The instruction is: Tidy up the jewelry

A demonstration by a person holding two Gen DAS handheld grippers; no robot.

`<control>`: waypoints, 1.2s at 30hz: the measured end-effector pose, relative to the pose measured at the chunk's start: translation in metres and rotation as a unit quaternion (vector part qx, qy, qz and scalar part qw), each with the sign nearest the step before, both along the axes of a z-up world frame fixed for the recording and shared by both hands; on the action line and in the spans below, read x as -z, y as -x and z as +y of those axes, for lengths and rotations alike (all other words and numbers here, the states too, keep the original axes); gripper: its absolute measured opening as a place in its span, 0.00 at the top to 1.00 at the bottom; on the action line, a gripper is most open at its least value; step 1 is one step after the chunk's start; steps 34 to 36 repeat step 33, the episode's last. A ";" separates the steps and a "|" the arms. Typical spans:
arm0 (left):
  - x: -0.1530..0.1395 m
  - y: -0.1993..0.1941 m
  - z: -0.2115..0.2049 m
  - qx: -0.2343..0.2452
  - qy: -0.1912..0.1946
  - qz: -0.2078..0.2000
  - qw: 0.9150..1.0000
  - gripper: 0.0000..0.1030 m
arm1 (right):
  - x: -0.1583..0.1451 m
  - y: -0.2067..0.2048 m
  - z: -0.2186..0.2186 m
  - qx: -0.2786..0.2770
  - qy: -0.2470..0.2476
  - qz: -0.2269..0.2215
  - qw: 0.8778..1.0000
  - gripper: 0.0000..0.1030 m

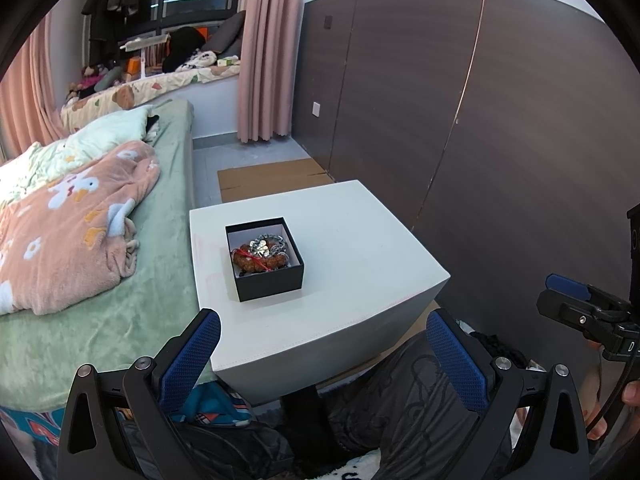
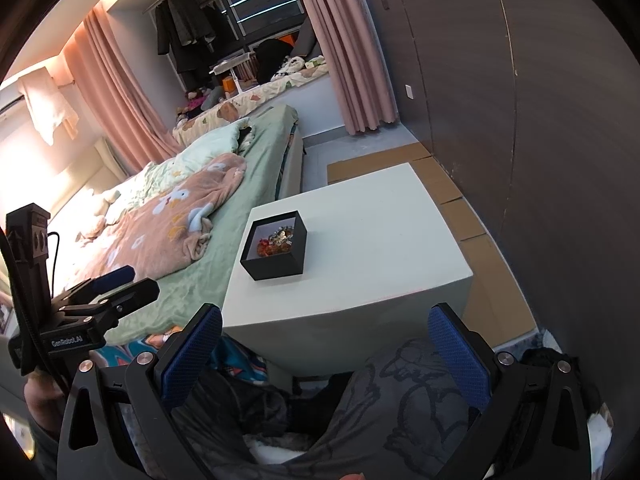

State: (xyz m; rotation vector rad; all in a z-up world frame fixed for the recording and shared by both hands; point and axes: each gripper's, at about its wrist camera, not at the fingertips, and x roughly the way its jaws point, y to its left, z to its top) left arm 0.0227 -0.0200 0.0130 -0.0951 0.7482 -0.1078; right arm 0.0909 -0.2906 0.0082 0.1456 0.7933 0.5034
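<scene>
Already the tangled silver and amber-bead jewelry (image 1: 261, 254) lay inside the small open black cardboard box (image 1: 269, 283) on the white desk (image 1: 352, 240); both my tongs, left (image 1: 322, 354) and right (image 2: 325, 354), hung released and empty, well short of it — sorted or awaiting sorting, I couldn't judge.

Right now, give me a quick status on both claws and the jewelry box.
Left claw open, empty. Right claw open, empty. Lidless black square box holds tangled jewelry on white table. Path clear.

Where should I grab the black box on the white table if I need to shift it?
Take the black box across two opposite outer walls, coming down from above. It is open-topped with straight upright sides, and the jewelry fills the inside, so stay outside. Both tongs, left and right, stand open and back from it.
</scene>
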 end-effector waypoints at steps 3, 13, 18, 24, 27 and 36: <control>0.000 0.000 0.000 0.000 0.000 0.000 1.000 0.00 | 0.000 0.000 0.000 0.000 0.000 0.000 1.000 0.00; -0.001 0.002 0.000 -0.001 -0.003 -0.002 1.000 0.00 | 0.000 0.000 -0.001 -0.001 -0.001 -0.002 1.000 0.00; -0.006 0.005 -0.001 -0.007 -0.012 -0.008 1.000 0.00 | -0.002 0.000 -0.007 0.000 -0.001 -0.002 1.000 0.00; -0.010 0.011 -0.008 -0.007 -0.025 -0.020 0.999 0.00 | -0.005 0.002 -0.007 0.001 -0.001 -0.001 1.000 0.00; -0.013 0.013 -0.013 -0.003 -0.041 -0.025 0.999 0.00 | -0.006 0.003 -0.008 0.002 -0.002 -0.003 1.000 0.00; -0.018 0.014 -0.018 -0.003 -0.044 -0.031 0.999 0.00 | -0.007 0.006 -0.008 0.005 -0.004 -0.005 1.000 0.00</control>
